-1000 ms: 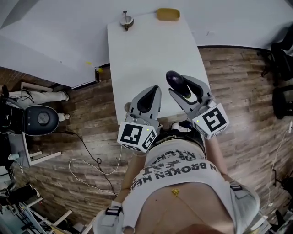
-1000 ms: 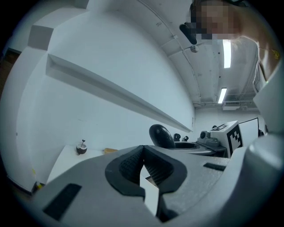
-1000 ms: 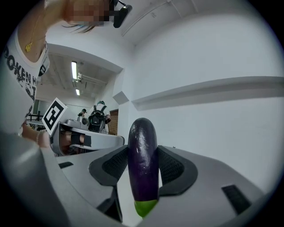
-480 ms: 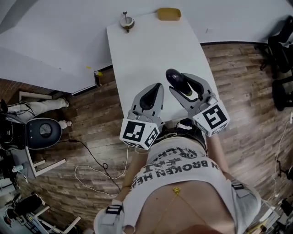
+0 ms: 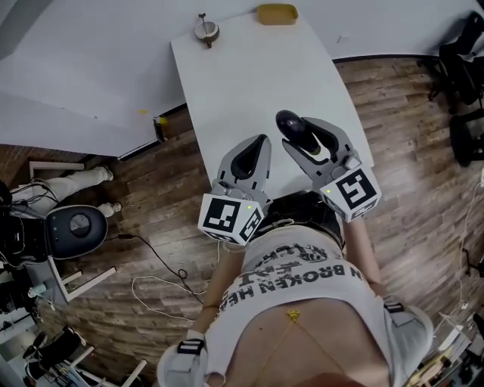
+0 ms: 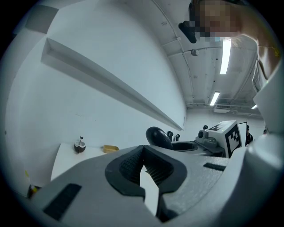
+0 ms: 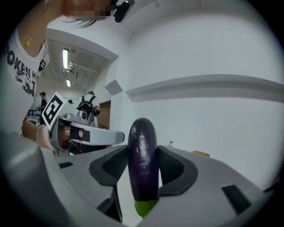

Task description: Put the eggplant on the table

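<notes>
Item: eggplant (image 7: pixel 142 164). I am holding it in my right gripper (image 5: pixel 311 147), the pads pressing on either side of its middle, the green stem end lying back toward the gripper body and the dark rounded end sticking out past the tips. It is hanging above the near part of the white table (image 5: pixel 242 75), not yet resting on it.

Item: left gripper (image 5: pixel 249 155). I am keeping it closed at the tips with nothing between them, just beside the right one.

Item: small cup-like object (image 5: pixel 206 30) and yellow object (image 5: pixel 276 13). Both are sitting at the far edge, well apart from my drop spot.

Handling note: I am judging it best to lower until the eggplant's underside is touching the surface, then part the jaws gently, since a rounded body is likely to roll.

Change since a second ago: both grippers are reaching further in over the tabletop; the hold on the eggplant is looking the same.
</notes>
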Action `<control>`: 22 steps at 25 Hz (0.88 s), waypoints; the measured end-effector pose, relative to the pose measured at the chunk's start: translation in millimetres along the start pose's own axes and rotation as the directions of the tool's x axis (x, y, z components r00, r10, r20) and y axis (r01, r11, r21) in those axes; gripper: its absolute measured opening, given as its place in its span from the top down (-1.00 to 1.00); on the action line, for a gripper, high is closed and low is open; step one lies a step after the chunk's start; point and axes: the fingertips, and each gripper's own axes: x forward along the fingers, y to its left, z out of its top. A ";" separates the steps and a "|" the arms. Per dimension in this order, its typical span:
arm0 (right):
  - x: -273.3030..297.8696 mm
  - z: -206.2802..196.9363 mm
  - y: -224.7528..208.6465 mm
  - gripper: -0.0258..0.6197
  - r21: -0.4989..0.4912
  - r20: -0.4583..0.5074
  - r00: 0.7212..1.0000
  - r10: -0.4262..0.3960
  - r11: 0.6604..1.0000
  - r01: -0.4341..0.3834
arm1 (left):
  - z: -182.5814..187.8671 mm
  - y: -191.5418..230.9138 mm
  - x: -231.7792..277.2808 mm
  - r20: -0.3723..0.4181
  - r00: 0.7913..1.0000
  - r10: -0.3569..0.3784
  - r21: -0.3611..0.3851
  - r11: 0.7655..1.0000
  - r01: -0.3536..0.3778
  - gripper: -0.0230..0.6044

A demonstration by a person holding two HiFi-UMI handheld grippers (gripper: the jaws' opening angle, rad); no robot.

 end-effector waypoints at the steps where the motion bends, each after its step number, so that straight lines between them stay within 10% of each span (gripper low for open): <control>1: -1.5 -0.5 -2.0 0.28 -0.001 -0.001 1.000 0.004 1.000 -0.004 | -0.3 -1.5 1.7 -0.003 1.000 0.003 0.000 1.000 -0.003 0.93; 22: 24.3 3.5 -37.6 0.28 -0.011 -0.011 0.984 0.180 0.984 -0.180 | 13.1 5.0 42.6 -0.010 0.992 0.123 -0.041 0.992 -0.123 0.93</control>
